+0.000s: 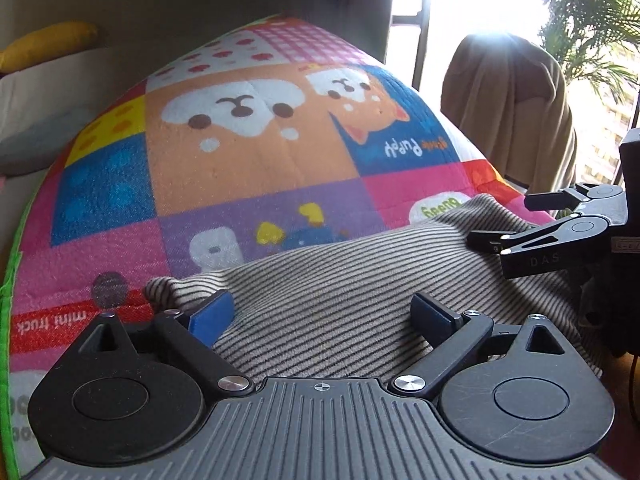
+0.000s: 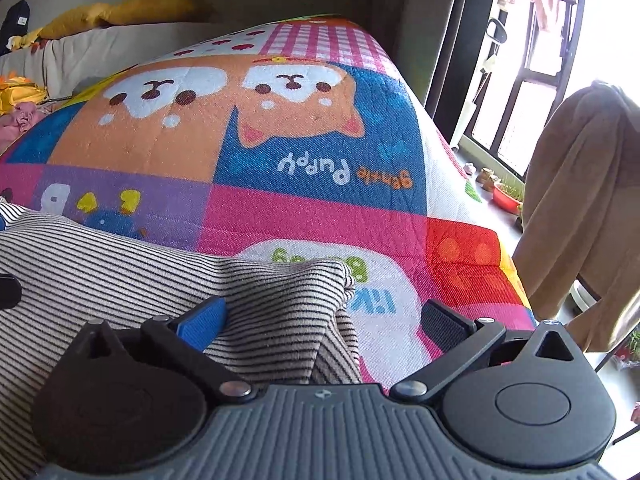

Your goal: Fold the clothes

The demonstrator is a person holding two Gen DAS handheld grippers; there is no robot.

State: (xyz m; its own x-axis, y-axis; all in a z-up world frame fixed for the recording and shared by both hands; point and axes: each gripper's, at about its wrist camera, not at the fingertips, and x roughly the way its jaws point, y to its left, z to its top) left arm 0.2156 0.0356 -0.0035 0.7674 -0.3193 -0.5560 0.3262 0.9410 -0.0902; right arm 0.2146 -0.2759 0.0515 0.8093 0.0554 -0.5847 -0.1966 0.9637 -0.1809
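A beige garment with thin black stripes (image 1: 340, 292) lies bunched on the near part of a bright cartoon play mat (image 1: 248, 168). My left gripper (image 1: 322, 316) hangs low over the garment's left part with its jaws wide apart; the blue pads (image 1: 212, 316) do not press the cloth. In the right wrist view the garment (image 2: 120, 280) ends in a folded corner. That corner sits between the spread fingers of my right gripper (image 2: 324, 320), which is open. The right gripper (image 1: 512, 220) also shows at the garment's right edge in the left wrist view.
A tan cloth (image 2: 580, 200) is draped over a chair right of the mat, by the bright window. A sofa with a yellow cushion (image 1: 48, 44) runs along the left. A red bowl (image 2: 508, 196) stands on the floor beyond the mat's right edge.
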